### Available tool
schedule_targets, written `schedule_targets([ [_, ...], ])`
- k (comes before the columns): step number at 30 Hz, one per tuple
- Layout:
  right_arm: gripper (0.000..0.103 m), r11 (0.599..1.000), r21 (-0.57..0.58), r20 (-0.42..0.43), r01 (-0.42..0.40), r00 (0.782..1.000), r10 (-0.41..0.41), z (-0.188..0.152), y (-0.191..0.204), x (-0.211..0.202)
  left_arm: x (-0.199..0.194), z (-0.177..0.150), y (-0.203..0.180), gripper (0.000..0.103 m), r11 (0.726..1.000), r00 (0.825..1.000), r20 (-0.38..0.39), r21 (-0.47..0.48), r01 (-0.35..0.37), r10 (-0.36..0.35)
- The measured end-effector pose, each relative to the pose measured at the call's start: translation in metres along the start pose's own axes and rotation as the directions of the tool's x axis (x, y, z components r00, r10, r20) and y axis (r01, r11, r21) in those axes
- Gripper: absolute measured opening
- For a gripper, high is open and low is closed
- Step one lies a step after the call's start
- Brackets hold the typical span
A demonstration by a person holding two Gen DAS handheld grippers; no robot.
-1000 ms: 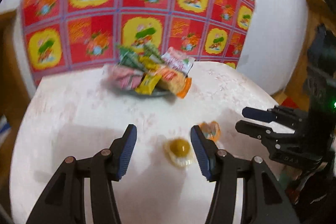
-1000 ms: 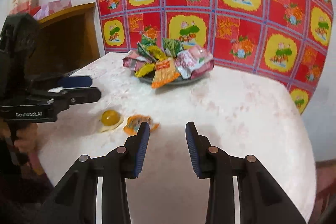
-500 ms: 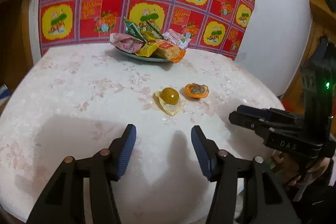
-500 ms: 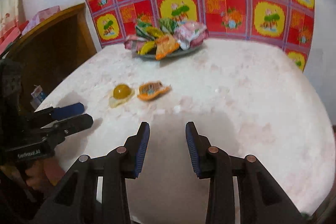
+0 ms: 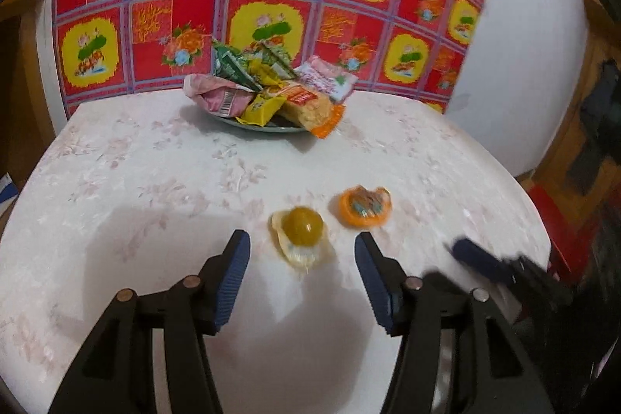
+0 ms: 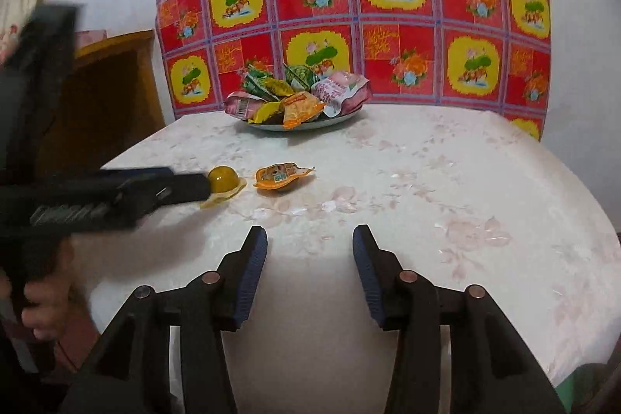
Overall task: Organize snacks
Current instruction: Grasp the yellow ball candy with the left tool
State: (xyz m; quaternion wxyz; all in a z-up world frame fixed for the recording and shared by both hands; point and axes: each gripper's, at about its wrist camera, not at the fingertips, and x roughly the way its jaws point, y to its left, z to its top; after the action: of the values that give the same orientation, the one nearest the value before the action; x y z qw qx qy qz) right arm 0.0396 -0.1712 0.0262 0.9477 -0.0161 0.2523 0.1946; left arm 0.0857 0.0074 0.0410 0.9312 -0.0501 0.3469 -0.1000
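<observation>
A yellow jelly cup (image 5: pixel 302 227) lies on the white table just ahead of my open left gripper (image 5: pixel 302 255); in the right wrist view it is the jelly cup (image 6: pixel 223 180) at the tip of the left gripper (image 6: pixel 186 187). An orange jelly cup (image 5: pixel 364 207) lies on its side just right of it, also seen as the orange cup (image 6: pixel 280 175). A plate (image 5: pixel 256 123) heaped with snack packets (image 5: pixel 271 92) stands at the table's back. My right gripper (image 6: pixel 309 247) is open and empty above bare table, well short of the cups.
A red and yellow patterned cloth (image 6: pixel 349 6) hangs on the wall behind the plate (image 6: pixel 302 124). A wooden cabinet (image 6: pixel 108 96) stands left of the table. The round table edge (image 5: pixel 535 216) drops off at right, near the right gripper's blurred fingers (image 5: pixel 481 260).
My left gripper has moved forward again toward the yellow jelly cup, which now lies just past its fingertips. My right gripper has come closer to the table's middle.
</observation>
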Motion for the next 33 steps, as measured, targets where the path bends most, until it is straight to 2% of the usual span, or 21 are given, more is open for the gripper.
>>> schedule_targets([
  [4,0.048,1.0,-0.011,0.016,-0.014,1.0,0.015,-0.002,-0.002,-0.002,0.018,0.009,0.0,0.059,1.0,0.998,-0.059,-0.017,-0.018,0.017],
  [9,0.05,1.0,-0.021,0.036,-0.021,0.999,0.022,-0.006,-0.002,-0.003,0.025,0.011,-0.002,0.058,0.999,0.998,-0.053,-0.025,-0.036,0.034],
  [11,0.052,0.999,-0.029,0.034,-0.025,0.999,0.026,-0.005,-0.001,-0.003,0.025,0.009,-0.004,0.032,0.999,0.998,-0.052,-0.003,-0.044,0.044],
  [16,0.054,0.998,-0.01,0.018,-0.055,0.998,0.055,-0.002,-0.004,-0.002,0.009,-0.005,-0.003,0.032,1.0,0.999,-0.045,-0.016,-0.005,0.004],
  [19,0.054,0.998,-0.011,-0.001,-0.065,0.998,0.065,-0.001,-0.005,-0.002,-0.002,-0.014,0.0,0.033,0.996,0.996,-0.016,-0.03,-0.086,0.086],
  [20,0.054,0.998,-0.01,-0.01,-0.068,0.998,0.068,0.0,-0.005,-0.002,-0.004,-0.017,0.003,0.033,0.995,0.996,0.0,-0.042,-0.092,0.093],
  [23,0.054,0.995,0.006,-0.061,-0.095,0.994,0.095,0.007,-0.009,0.0,-0.008,-0.022,0.006,0.033,0.997,0.998,0.027,-0.044,-0.062,0.063],
  [27,0.054,0.985,0.074,-0.129,-0.155,0.978,0.163,0.026,-0.022,0.005,-0.009,-0.026,0.009,0.033,0.998,0.997,0.061,-0.048,-0.035,0.038],
  [31,0.054,0.989,-0.027,-0.167,-0.145,0.976,0.139,0.051,-0.012,0.015,-0.01,-0.032,0.008,0.033,0.999,0.994,0.108,-0.028,-0.028,0.031],
  [33,0.054,0.981,-0.067,-0.206,-0.18,0.965,0.163,0.06,-0.005,0.026,-0.01,-0.036,0.002,0.033,0.998,0.99,0.128,0.016,-0.06,0.057],
])
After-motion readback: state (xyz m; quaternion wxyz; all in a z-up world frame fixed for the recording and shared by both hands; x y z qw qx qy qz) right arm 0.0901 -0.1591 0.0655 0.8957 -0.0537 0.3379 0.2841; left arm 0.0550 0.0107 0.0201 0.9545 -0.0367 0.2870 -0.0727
